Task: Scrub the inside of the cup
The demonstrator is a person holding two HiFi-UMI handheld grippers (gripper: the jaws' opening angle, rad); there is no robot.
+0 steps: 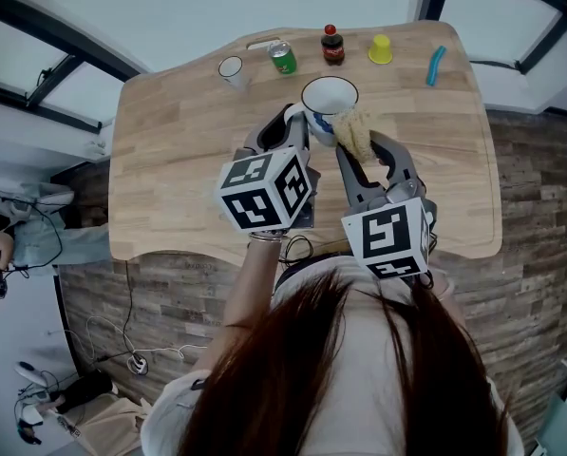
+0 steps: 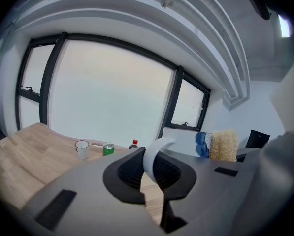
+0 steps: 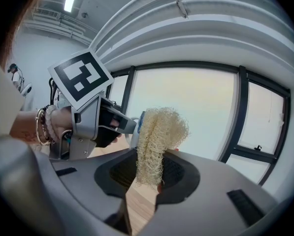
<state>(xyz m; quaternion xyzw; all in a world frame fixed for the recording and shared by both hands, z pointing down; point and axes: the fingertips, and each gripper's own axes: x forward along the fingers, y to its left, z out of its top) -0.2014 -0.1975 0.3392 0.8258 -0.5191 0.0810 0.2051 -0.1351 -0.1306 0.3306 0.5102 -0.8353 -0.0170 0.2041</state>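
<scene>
Our left gripper point(image 1: 300, 129) has its jaws closed on the cup point(image 1: 329, 94) by its handle, above the surface point(image 1: 188, 160), mouth upward, so our right gripper point(image 3: 147, 173), jaws pinching the loofah point(image 3: 156, 136), can reach inside.

Person with long dark reddish-brown hair point(image 1: 292, 378), wearing a pale top point(image 1: 174, 411) and beaded bracelets point(image 3: 44, 125) on the left wrist. The left gripper point(image 1: 298, 122) and right gripper point(image 1: 355, 148) each have 2 smooth grey moulded jaws with black ribbed pads. Each carries a white cube point(image 1: 264, 193) printed with black square markers.
</scene>
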